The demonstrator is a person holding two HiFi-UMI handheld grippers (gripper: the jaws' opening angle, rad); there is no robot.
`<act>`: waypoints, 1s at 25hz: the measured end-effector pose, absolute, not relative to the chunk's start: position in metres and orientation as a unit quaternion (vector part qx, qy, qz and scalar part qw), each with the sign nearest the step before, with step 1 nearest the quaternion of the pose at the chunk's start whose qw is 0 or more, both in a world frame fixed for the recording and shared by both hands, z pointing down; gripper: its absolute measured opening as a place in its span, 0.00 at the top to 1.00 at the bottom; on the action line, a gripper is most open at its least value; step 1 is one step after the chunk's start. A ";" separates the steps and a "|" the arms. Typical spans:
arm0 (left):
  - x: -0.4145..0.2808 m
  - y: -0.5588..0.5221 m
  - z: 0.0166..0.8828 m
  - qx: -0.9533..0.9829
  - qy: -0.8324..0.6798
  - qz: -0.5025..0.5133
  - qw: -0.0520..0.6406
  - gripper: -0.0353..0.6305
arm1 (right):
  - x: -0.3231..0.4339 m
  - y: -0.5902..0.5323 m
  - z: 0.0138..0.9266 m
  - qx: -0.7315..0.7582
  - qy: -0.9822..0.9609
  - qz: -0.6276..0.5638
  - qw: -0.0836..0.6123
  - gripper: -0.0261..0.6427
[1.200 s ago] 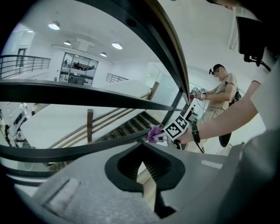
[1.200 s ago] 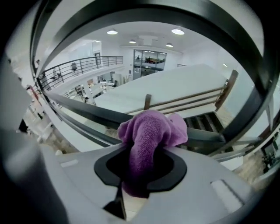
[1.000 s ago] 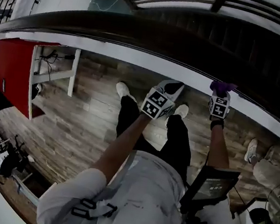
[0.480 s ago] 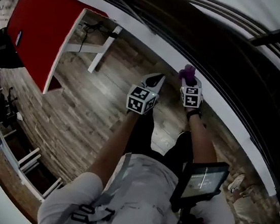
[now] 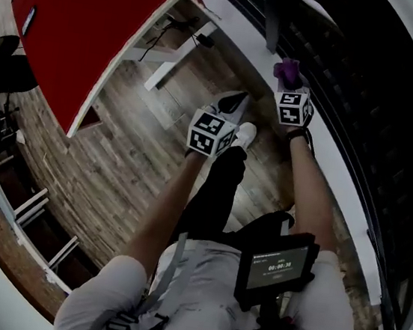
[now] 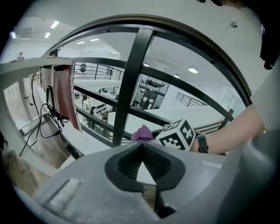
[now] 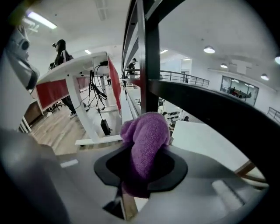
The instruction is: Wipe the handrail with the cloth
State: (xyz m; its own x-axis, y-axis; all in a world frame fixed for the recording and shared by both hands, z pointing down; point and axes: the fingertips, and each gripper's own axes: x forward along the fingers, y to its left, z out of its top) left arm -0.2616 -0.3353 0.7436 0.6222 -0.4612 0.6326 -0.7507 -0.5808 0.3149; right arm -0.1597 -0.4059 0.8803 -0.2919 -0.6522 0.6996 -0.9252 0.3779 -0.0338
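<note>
A purple cloth (image 5: 287,71) is bunched in my right gripper (image 5: 287,86), which is shut on it and held up against the dark handrail (image 5: 365,106) above a white ledge (image 5: 327,165). In the right gripper view the cloth (image 7: 146,140) bulges out of the jaws of the right gripper (image 7: 141,169), just below a dark upright post (image 7: 152,57) and the handrail (image 7: 218,109). My left gripper (image 5: 234,101) hangs over the floor to the left of the right one, shut and empty. The left gripper view shows the left gripper (image 6: 142,148), the cloth (image 6: 141,133) and the post (image 6: 133,83) beyond it.
A red desk (image 5: 74,22) with white legs (image 5: 166,72) stands on the wooden floor (image 5: 132,158) to the left. A screen (image 5: 277,266) hangs at the person's chest. Cables (image 7: 98,94) dangle under the desk, and a person (image 7: 61,50) stands far off.
The head view has swung, so the rail now runs steeply down the right side. Both grippers have shifted along the rail toward the post, the right one still holding the cloth.
</note>
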 end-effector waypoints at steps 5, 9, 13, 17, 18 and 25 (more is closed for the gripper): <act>-0.274 -0.352 0.769 0.855 -0.347 0.249 0.294 0.95 | -0.180 -0.449 0.906 0.499 -0.775 0.178 0.344 0.83; -0.282 -0.346 0.778 0.853 -0.341 0.249 0.307 0.95 | -0.181 -0.468 0.920 0.520 -0.759 0.195 0.341 0.83; -0.284 -0.339 0.783 0.854 -0.330 0.254 0.311 0.94 | -0.167 -0.473 0.932 0.545 -0.731 0.217 0.348 0.83; -0.282 -0.327 0.786 0.857 -0.313 0.260 0.315 0.94 | -0.140 -0.457 0.927 0.574 -0.707 0.233 0.342 0.83; -0.279 -0.325 0.786 0.858 -0.310 0.261 0.315 0.94 | -0.134 -0.452 0.926 0.574 -0.706 0.228 0.347 0.83; -0.238 -0.298 0.786 0.867 -0.280 0.266 0.314 0.94 | -0.088 -0.398 0.934 0.587 -0.687 0.248 0.348 0.82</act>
